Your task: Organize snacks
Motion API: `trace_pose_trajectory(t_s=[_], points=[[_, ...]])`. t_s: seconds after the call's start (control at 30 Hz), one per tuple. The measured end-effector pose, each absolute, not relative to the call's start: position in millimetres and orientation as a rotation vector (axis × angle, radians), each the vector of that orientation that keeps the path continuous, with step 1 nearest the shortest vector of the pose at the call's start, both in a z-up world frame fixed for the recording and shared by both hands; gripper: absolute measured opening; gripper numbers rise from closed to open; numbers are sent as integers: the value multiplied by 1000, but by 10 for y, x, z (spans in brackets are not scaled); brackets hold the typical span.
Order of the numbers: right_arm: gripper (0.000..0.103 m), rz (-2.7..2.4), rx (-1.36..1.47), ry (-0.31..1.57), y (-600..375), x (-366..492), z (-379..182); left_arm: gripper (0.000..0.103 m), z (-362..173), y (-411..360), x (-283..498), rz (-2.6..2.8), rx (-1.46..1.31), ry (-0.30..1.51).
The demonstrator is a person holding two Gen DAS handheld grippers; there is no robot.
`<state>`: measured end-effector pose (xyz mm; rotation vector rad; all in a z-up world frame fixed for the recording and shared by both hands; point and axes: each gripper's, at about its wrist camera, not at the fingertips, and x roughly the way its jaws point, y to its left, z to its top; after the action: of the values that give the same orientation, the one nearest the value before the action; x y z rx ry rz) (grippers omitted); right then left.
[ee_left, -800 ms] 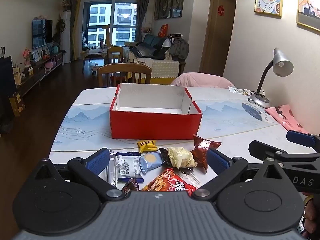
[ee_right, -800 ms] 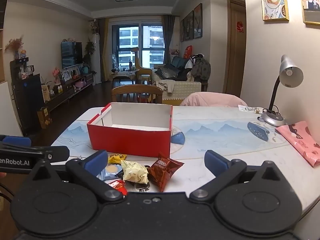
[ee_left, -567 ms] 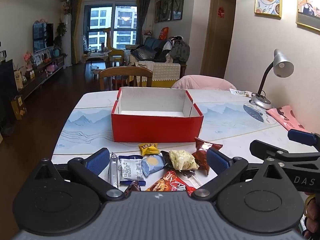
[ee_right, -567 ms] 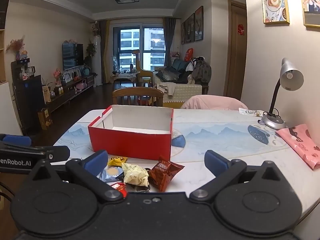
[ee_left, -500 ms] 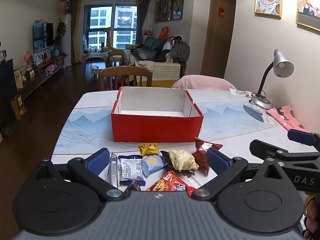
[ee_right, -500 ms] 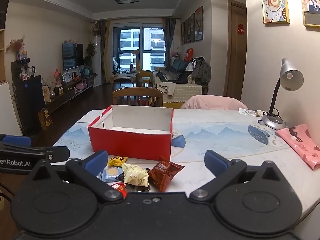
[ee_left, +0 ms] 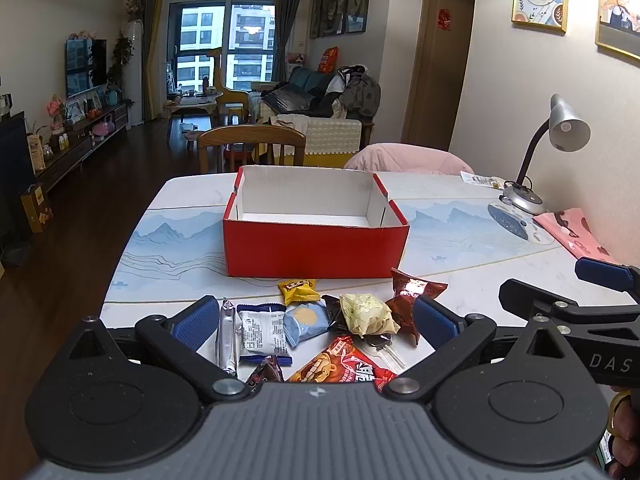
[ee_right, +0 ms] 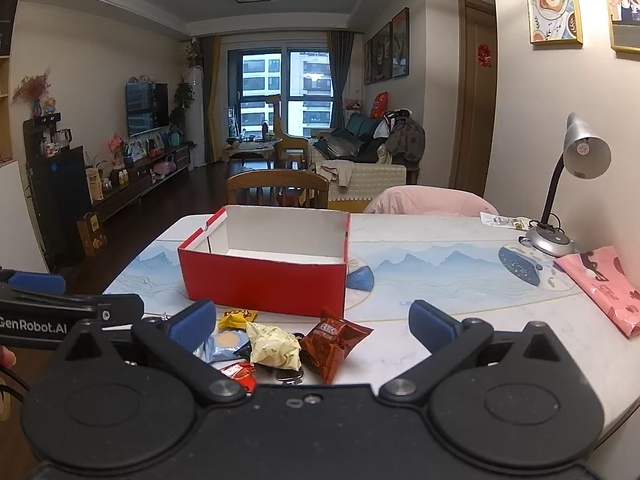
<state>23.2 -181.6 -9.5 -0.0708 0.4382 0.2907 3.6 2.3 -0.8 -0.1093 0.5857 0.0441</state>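
An open red box [ee_left: 316, 248] with a white inside stands mid-table; it also shows in the right wrist view [ee_right: 264, 280]. A pile of snack packets lies in front of it: a yellow packet [ee_left: 298, 290], a white-and-blue packet [ee_left: 262, 334], a pale blue packet [ee_left: 306, 322], a cream packet [ee_left: 366, 314], a dark red packet [ee_left: 410, 294] and a red packet [ee_left: 344, 370]. My left gripper [ee_left: 316, 322] is open and empty above the pile. My right gripper [ee_right: 312, 322] is open and empty, to the right of the pile, near the dark red packet [ee_right: 334, 342].
A desk lamp [ee_left: 532, 184] and a pink bag [ee_left: 572, 236] are at the table's right side. A wooden chair [ee_left: 252, 146] and a pink-covered chair [ee_left: 404, 158] stand behind the table. A silver stick packet [ee_left: 226, 334] lies at the pile's left.
Both grippers have drawn back and risen slightly, so the box and snacks sit a little farther off. Nothing was taken hold of.
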Motion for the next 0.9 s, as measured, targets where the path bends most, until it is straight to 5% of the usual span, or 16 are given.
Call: trace_pose_trajectory(t_s=[0.9], points=[[103,286,-70,439,-1774,227,-104,103,20,97,-4,48,-105,568]])
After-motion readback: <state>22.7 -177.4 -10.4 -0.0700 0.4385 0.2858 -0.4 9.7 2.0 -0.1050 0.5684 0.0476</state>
